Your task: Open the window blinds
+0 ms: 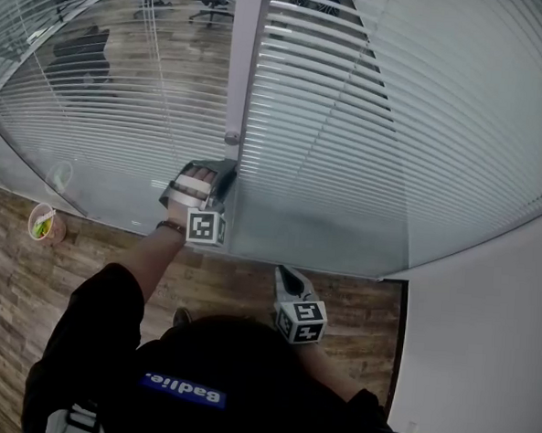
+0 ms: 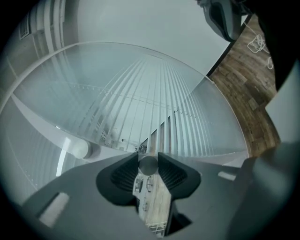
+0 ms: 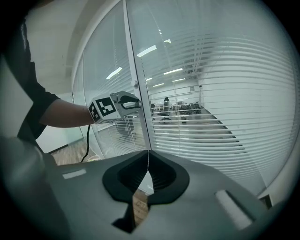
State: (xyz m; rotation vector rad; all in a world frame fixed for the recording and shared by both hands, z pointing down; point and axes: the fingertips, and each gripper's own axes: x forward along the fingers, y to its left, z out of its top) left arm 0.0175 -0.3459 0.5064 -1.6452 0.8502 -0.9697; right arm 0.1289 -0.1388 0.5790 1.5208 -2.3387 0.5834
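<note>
**Left gripper on the knob, right gripper held back**

In the centre of the head view, the left gripper meets the white post between two glass panes. In its own view its jaws clamp a small round knob. The blinds fill the upper frame behind the glass, and a room shows between the slats. Lower centre, the right gripper has its jaws pressed together with nothing in them.
</note>
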